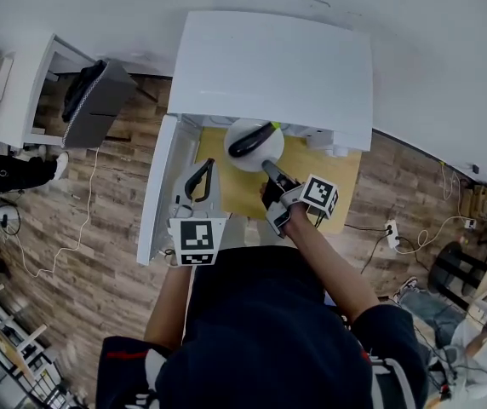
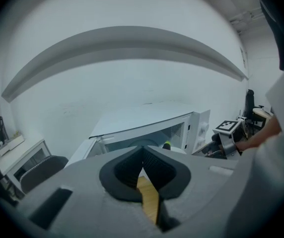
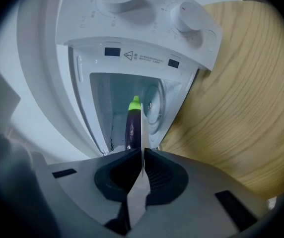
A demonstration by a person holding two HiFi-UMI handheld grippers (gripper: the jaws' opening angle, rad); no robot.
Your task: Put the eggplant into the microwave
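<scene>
A dark purple eggplant [image 1: 250,140] with a green stem lies on a small white plate [image 1: 266,153] at the mouth of the white microwave [image 1: 277,66]. The microwave's door [image 1: 154,190] hangs open to the left. My right gripper [image 1: 271,170] is shut on the plate's near rim. In the right gripper view the plate [image 3: 142,133] shows edge-on between the shut jaws [image 3: 142,155], with the eggplant [image 3: 132,125] beyond, in front of the open cavity [image 3: 117,103]. My left gripper [image 1: 199,177] hovers by the open door, shut and empty [image 2: 143,150].
The microwave stands on a pale wooden table [image 1: 231,196]. A black chair [image 1: 90,100] and a white desk [image 1: 22,100] stand at the far left. Cables and a power strip [image 1: 390,228] lie on the wood floor.
</scene>
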